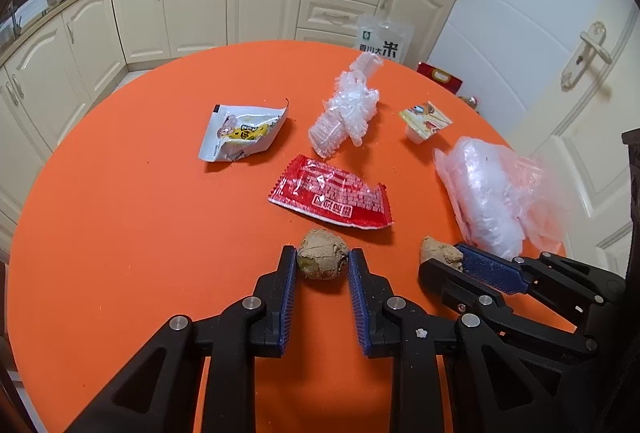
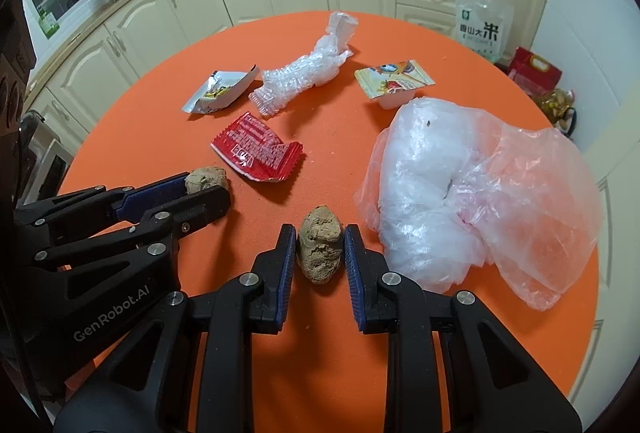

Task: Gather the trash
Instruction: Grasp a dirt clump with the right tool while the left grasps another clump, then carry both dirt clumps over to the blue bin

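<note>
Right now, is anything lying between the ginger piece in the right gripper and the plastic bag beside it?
Nothing visible does. The right gripper is closed on its ginger piece, and only bare orange table separates it from the plastic bag to its right. The red wrapper lies off to the other side.

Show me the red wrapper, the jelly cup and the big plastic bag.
Red wrapper point(image 1: 330, 195): left wrist view, middle of its printed face.
Jelly cup point(image 2: 394, 79): right wrist view, on its printed foil lid.
Plastic bag point(image 2: 460, 189): right wrist view, on its crumpled white bulk.
</note>
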